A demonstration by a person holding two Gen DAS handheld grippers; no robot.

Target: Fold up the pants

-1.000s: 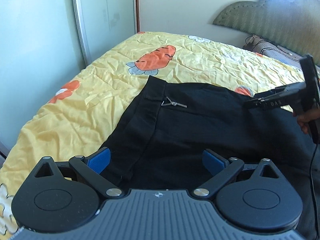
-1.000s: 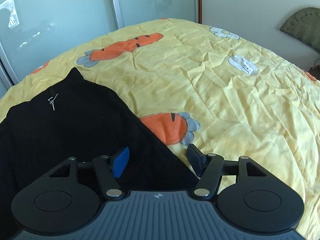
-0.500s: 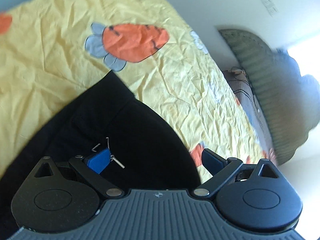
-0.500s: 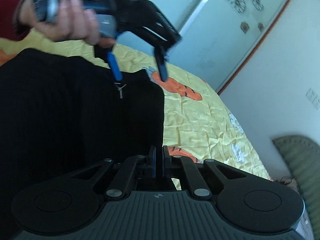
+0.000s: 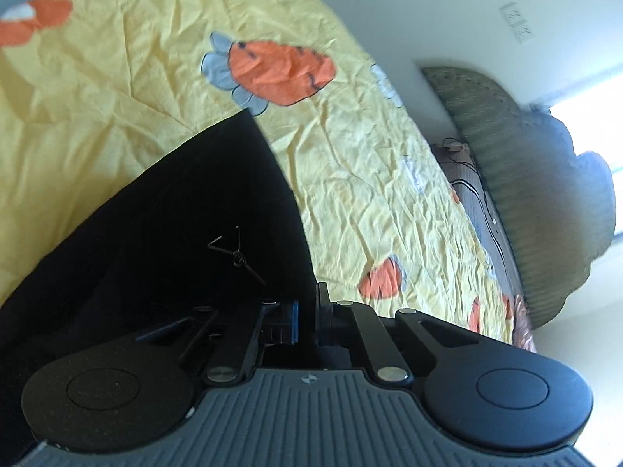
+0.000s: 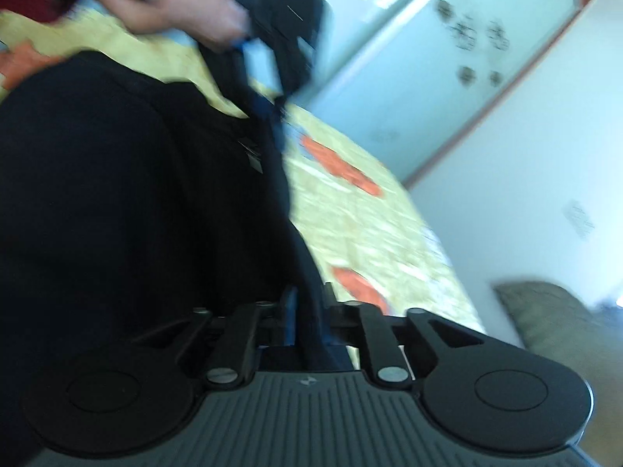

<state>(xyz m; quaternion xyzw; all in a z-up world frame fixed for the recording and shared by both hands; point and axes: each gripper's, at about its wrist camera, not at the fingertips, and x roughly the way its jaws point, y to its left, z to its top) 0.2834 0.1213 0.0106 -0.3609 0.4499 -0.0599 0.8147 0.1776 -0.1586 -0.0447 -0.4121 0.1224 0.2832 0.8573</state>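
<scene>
Black pants (image 5: 175,210) lie on a yellow bedsheet with orange carrot prints (image 5: 117,78). A small metal clasp (image 5: 233,253) shows near the waistband. My left gripper (image 5: 307,319) is shut on the edge of the pants. In the right wrist view the pants (image 6: 117,194) fill the left side. My right gripper (image 6: 309,319) is shut on the pants' edge. The left gripper (image 6: 272,116), held by a hand, also shows there, blurred, pinching the same edge further along.
A green padded headboard (image 5: 525,194) and a striped pillow (image 5: 479,210) are at the bed's far end. Glass sliding doors (image 6: 428,58) and a white wall (image 6: 525,175) stand beyond the bed.
Both grippers went from open over the pants to shut on the fabric's edge: the right one by half a second ago, the left one since. Both views have tilted.
</scene>
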